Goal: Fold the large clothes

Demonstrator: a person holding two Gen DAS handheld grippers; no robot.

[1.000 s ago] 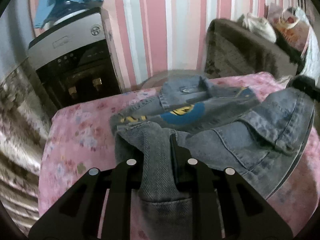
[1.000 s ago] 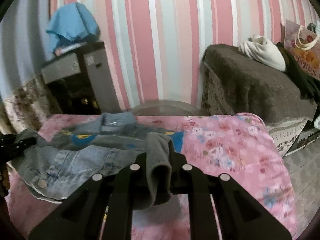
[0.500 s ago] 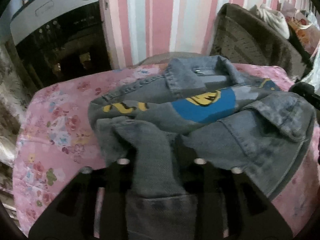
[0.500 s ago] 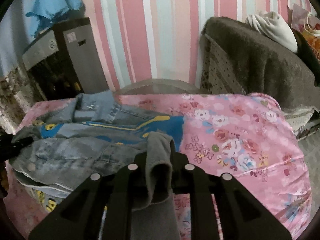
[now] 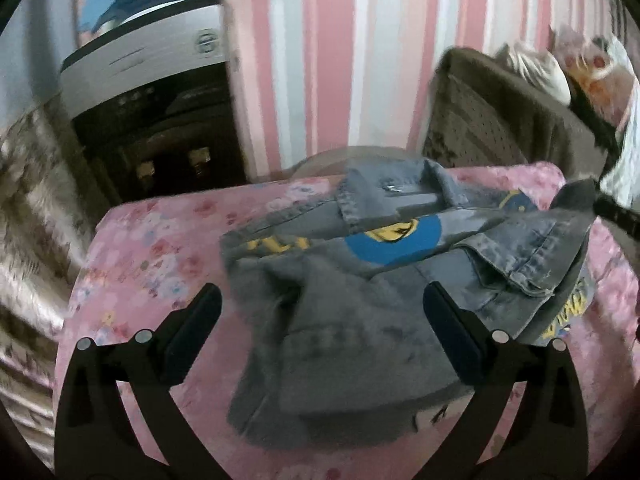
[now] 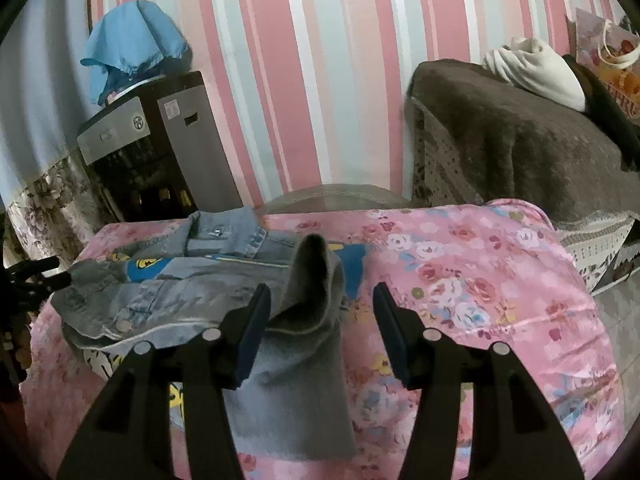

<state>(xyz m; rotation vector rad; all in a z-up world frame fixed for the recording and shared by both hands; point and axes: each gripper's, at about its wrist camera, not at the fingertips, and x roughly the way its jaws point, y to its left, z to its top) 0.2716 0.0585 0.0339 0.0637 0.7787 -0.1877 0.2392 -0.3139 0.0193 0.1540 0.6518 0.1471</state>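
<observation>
On the pink floral bedspread (image 6: 480,280) the denim jacket (image 5: 400,248) lies folded, collar toward the striped wall. The left gripper (image 5: 322,320) has just spread wide, sleeve lying loose between its jaws. The right gripper (image 6: 322,320) has likewise just been opening, its pads clear of the grey sleeve fold (image 6: 316,280) between them.

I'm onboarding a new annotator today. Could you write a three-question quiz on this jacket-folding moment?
1. True or false: the left gripper is clamped on the faded blue denim jacket.
2. What lies between the right gripper's pads?
A. a white bundle
B. a grey fold of the jacket
C. nothing
3. Fill in: the jacket lies on a ____ floral cloth.

Key
1. False: its jaws have just been opening and stand wide, with fabric lying loose between them.
2. B: the jaws have just been opening, and the fold stands up between the pads.
3. Pink.
</observation>
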